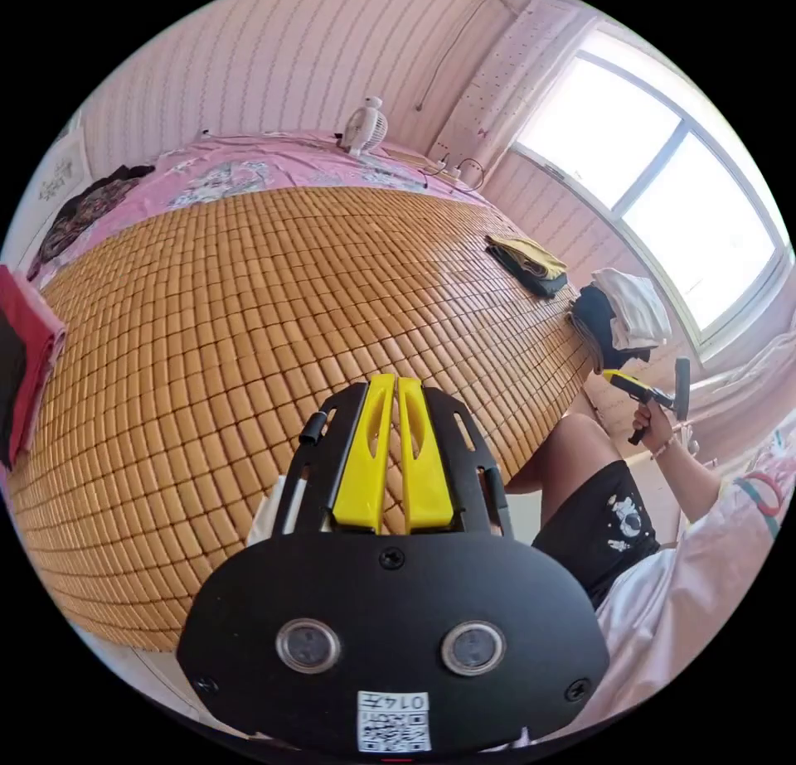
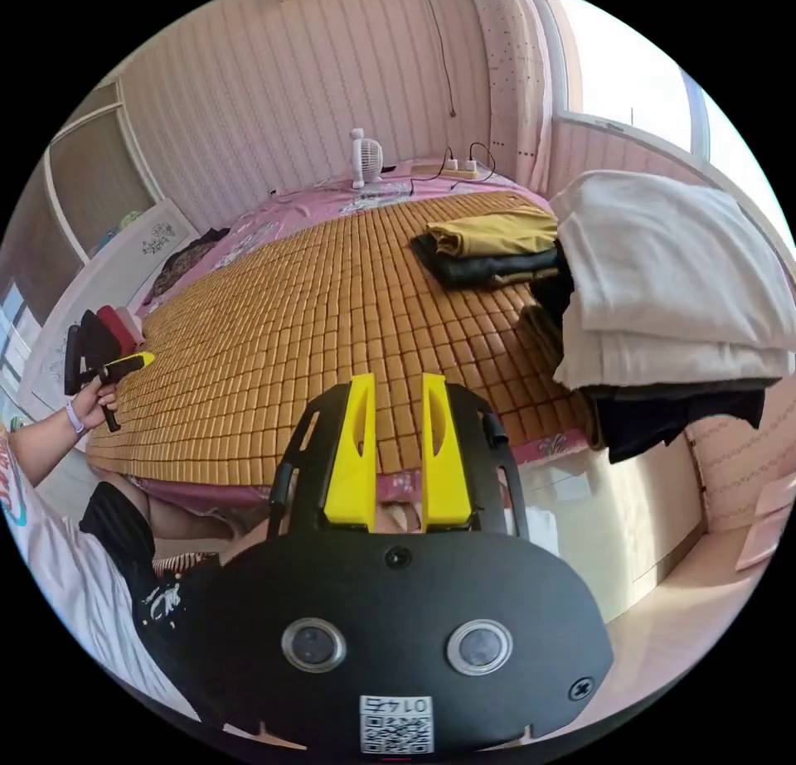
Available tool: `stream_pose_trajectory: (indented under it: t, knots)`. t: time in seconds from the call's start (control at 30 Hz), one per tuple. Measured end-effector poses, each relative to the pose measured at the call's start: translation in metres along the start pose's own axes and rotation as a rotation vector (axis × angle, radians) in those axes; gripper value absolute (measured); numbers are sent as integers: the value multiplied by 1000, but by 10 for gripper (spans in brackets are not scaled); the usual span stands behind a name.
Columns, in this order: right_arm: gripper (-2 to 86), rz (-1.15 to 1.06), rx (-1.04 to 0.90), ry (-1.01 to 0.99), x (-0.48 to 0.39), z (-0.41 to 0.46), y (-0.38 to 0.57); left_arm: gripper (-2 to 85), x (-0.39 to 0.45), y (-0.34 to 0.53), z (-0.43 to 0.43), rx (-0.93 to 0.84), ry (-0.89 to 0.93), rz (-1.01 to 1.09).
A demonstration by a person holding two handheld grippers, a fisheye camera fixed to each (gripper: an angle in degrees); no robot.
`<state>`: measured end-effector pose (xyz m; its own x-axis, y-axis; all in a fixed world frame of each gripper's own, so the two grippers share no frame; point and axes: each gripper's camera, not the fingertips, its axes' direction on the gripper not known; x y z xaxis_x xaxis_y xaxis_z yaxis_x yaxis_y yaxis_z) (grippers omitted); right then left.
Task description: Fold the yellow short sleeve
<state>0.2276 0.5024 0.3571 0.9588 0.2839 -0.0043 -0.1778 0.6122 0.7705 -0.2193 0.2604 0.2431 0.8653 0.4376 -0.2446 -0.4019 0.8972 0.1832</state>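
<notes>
Yellow short sleeve (image 2: 497, 233) seemingly lies folded on mat (image 2: 332, 317)

Glossy tan bamboo-tile mat (image 1: 249, 301) covers the bed, soft matt folded yellow cloth garment (image 2: 497, 230) lies on it, and the smooth yellow plastic gripper jaws sit in matt black plastic housings (image 2: 398, 616).

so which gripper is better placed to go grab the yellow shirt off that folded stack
Right. The right gripper, jaws open, sits near the yellow shirt atop the dark folded clothes. The left gripper, jaws closed, hangs over bare mat, farther away.
</notes>
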Motion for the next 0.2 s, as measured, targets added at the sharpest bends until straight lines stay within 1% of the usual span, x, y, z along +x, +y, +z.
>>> stream_pose_trajectory:
  t: [0.07, 0.13, 0.2]
  knots:
    - [85, 47, -118, -80, -27, 2, 48, -9, -17, 43, -43, 48, -55, -78]
    - [85, 44, -144, -90, -49, -2, 63, -9, -31, 78, -82, 115, -104, -148]
    - [84, 21, -134, -108, -72, -7, 64, -7, -48, 116, -124, 223, -155, -226]
